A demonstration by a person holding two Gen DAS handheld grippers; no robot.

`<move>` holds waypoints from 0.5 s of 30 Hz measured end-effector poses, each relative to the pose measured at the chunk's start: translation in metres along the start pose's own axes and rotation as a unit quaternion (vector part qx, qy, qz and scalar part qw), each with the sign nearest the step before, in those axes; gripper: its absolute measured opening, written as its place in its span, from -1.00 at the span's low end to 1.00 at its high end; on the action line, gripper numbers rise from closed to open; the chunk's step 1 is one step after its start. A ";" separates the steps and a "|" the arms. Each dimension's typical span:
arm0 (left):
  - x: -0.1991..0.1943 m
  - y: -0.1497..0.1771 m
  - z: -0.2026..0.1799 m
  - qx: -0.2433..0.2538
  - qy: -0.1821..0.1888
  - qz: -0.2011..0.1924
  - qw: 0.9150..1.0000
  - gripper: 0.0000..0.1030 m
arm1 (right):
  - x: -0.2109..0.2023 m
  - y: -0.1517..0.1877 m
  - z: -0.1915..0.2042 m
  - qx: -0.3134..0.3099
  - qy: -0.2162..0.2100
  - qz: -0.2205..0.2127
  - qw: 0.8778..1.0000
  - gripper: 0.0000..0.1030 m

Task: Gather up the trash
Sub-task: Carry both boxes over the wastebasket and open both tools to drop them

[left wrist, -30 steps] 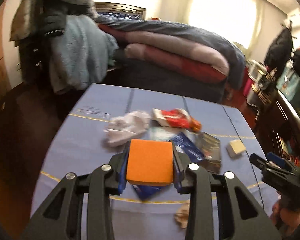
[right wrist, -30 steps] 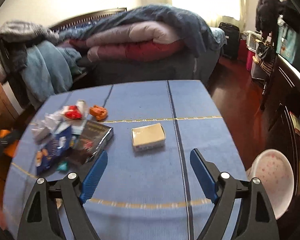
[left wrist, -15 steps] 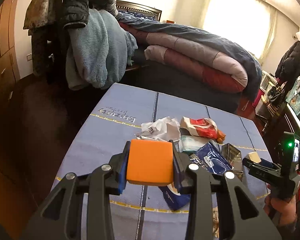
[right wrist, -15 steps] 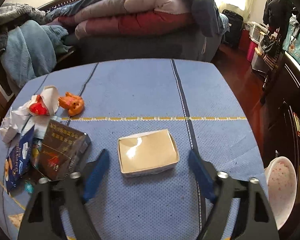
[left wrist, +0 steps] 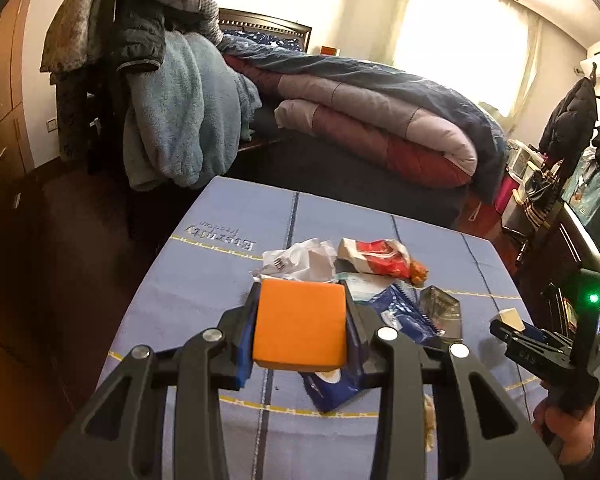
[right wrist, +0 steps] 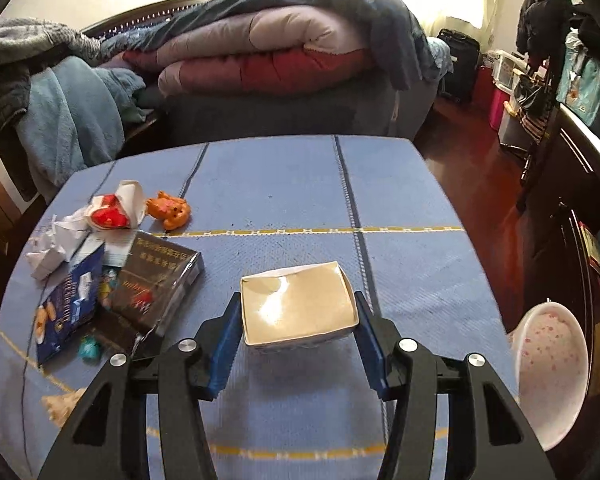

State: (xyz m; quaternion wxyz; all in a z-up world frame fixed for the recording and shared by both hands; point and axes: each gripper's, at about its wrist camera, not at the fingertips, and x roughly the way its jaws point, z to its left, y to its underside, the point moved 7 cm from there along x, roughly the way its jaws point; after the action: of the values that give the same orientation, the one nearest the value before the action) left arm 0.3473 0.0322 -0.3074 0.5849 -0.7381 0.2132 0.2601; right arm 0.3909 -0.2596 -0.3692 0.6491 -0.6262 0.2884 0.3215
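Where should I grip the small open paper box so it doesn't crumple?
Grip the paper box by its two short side walls, coming from above and the near side; its open top faces up. The right hand-held gripper is closing astride them.

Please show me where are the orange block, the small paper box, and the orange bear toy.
orange block (left wrist: 300, 326): left wrist view, middle of its front face.
paper box (right wrist: 298, 304): right wrist view, its inside bottom.
orange bear toy (right wrist: 169, 211): right wrist view, its body.

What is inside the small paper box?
The box looks empty: a bare, shiny tan floor shows in the right wrist view. Only the strip behind its near wall is hidden.
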 end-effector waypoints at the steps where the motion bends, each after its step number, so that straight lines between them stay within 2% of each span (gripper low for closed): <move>1: -0.002 -0.001 -0.003 0.003 0.002 -0.001 1.000 -0.30 | -0.004 0.001 -0.001 0.002 0.000 -0.002 1.000 0.04; 8: -0.019 -0.004 -0.030 0.025 0.019 -0.013 0.999 -0.30 | -0.037 0.010 -0.016 0.021 -0.007 -0.017 1.000 0.04; 15: -0.033 0.000 -0.074 0.058 0.043 -0.018 0.997 -0.29 | -0.068 0.022 -0.041 0.037 -0.005 -0.035 0.999 0.04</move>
State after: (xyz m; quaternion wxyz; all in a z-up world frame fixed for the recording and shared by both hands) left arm 0.3316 -0.0396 -0.2733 0.6218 -0.7168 0.2398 0.2051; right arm 0.3328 -0.3042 -0.3325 0.6840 -0.6097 0.2748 0.2914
